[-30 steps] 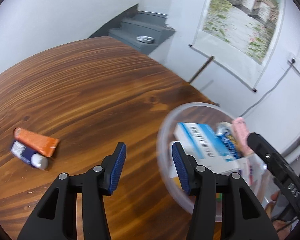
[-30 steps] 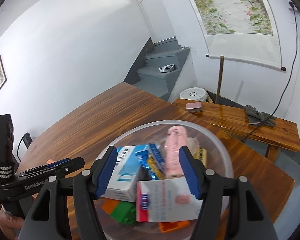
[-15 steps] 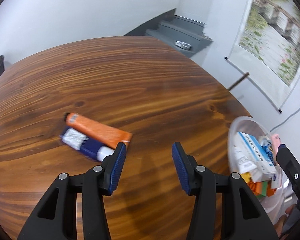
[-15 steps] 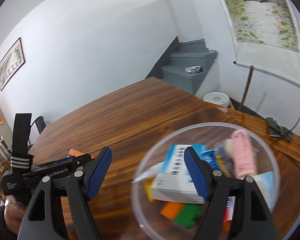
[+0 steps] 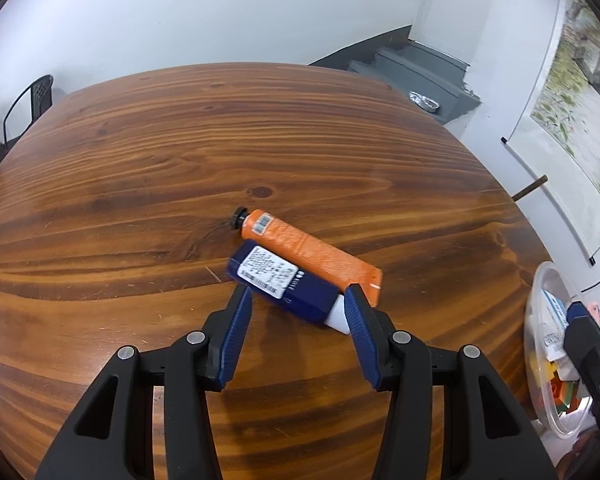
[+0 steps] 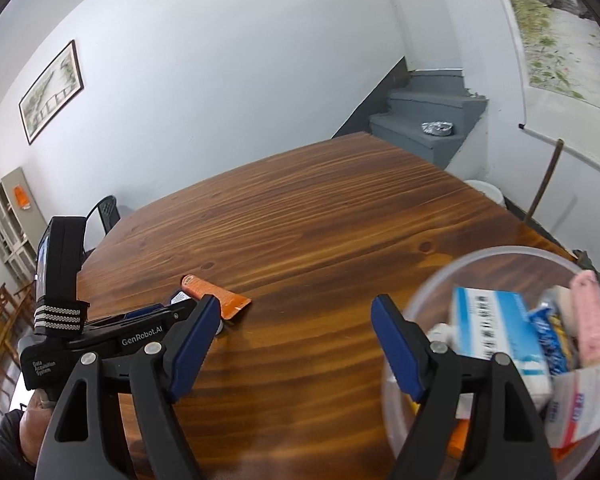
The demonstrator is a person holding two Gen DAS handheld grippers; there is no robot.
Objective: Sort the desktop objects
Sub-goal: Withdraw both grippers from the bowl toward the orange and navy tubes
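Observation:
An orange tube (image 5: pixel 305 251) and a dark blue tube with a white cap (image 5: pixel 285 282) lie side by side on the round wooden table (image 5: pixel 180 152). My left gripper (image 5: pixel 298 316) is open, its blue pads either side of the blue tube's cap end, just above the table. My right gripper (image 6: pixel 294 334) is open and empty over bare wood, left of a clear plastic bowl (image 6: pixel 432 284) filled with boxes, packets and a pink item. The orange tube (image 6: pixel 216 295) and the left gripper's body (image 6: pixel 100 336) show in the right wrist view.
The bowl (image 5: pixel 540 312) sits at the table's right edge in the left wrist view, with the right gripper's body (image 5: pixel 592 356) in front of it. Grey stairs (image 6: pixel 428 124), a hanging scroll (image 5: pixel 576 92) and chairs (image 5: pixel 16 112) lie beyond the table.
My left gripper has swung left from the bowl to the two tubes, now straddling the blue one. My right gripper has moved left off the bowl, which now lies to its right.

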